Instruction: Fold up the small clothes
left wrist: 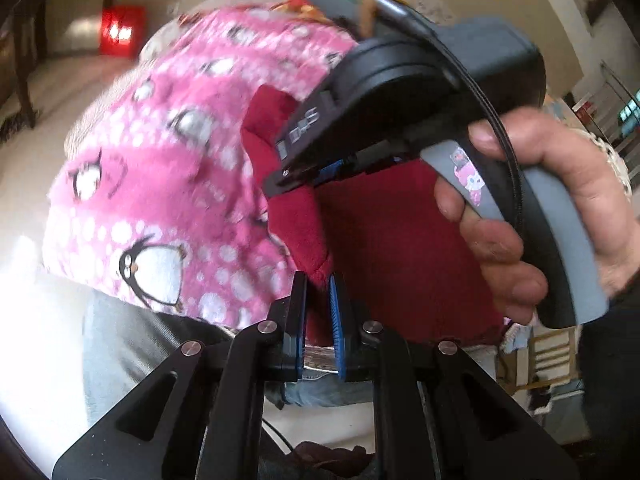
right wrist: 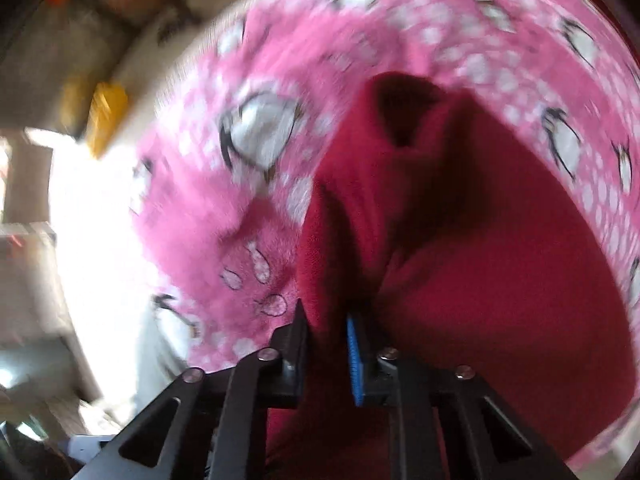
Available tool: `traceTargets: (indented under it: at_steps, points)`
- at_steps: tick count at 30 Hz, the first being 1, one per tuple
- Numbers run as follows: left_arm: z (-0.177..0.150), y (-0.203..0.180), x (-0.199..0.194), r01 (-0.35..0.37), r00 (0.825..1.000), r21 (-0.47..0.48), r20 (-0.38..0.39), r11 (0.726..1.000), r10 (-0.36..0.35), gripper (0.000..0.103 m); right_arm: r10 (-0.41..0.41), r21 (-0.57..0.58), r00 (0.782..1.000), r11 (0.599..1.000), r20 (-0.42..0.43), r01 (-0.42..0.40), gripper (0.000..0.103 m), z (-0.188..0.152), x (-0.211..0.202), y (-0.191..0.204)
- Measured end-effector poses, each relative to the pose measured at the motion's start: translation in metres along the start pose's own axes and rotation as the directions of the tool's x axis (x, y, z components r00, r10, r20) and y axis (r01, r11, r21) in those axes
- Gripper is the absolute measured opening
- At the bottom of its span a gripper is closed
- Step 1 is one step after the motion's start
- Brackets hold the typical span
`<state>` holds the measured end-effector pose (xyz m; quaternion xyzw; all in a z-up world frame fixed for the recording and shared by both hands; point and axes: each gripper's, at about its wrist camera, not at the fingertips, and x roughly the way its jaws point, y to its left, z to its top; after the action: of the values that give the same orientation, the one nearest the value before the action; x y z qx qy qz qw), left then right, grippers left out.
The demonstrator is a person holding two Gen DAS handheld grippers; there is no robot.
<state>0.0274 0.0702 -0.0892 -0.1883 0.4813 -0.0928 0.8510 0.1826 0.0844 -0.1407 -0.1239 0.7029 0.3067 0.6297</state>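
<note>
Left wrist view shows the left gripper (left wrist: 318, 308) clenched on a fold of the dark red garment (left wrist: 392, 240), which lies on the pink penguin-print fleece (left wrist: 160, 184), while a person's hand (left wrist: 532, 216) brings the right gripper (left wrist: 298, 178) down onto the same cloth just beyond, apparently so that two pinches can carry one edge over in a fold. Right wrist view, blurred, shows that tool's jaws drawn in on a raised ridge of the red fabric; the surface under the fleece is hidden, so no edge or corner can be named.
</note>
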Motion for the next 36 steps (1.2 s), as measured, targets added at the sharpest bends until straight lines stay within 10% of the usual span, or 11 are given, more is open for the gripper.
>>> traceTargets:
  at_steps: [6,14,18,25,31,36]
  points:
    - [0.004,-0.066,-0.033,0.0,0.998,0.196,0.057,0.981,-0.012,0.008,0.26,0.116,0.92,0.945,0.292,-0.304,0.008,-0.059,-0.071,-0.053]
    - [0.001,-0.164,-0.03,0.086,0.995,0.429,0.003,0.899,-0.097,0.007,0.434,0.143,0.686,0.777,0.584,-0.614,0.008,-0.159,-0.122,-0.143]
    - [0.004,-0.158,-0.022,0.139,0.99,0.381,-0.065,0.914,-0.124,0.007,0.452,0.144,0.604,0.711,0.656,-0.689,0.008,-0.188,-0.12,-0.188]
    - [0.002,-0.066,-0.031,0.011,0.999,0.132,-0.049,0.991,-0.005,0.007,0.516,0.09,0.636,0.732,0.573,-0.676,0.009,-0.131,-0.099,-0.145]
    - [-0.003,0.048,-0.036,-0.112,0.992,-0.184,-0.071,0.977,0.1,0.007,0.374,0.109,0.852,0.892,0.365,-0.439,0.011,-0.055,-0.04,-0.068]
    - [-0.007,0.087,-0.017,-0.026,0.994,-0.313,-0.109,0.95,-0.008,0.008,0.302,0.171,0.924,0.923,0.233,-0.345,0.016,-0.035,0.007,-0.055]
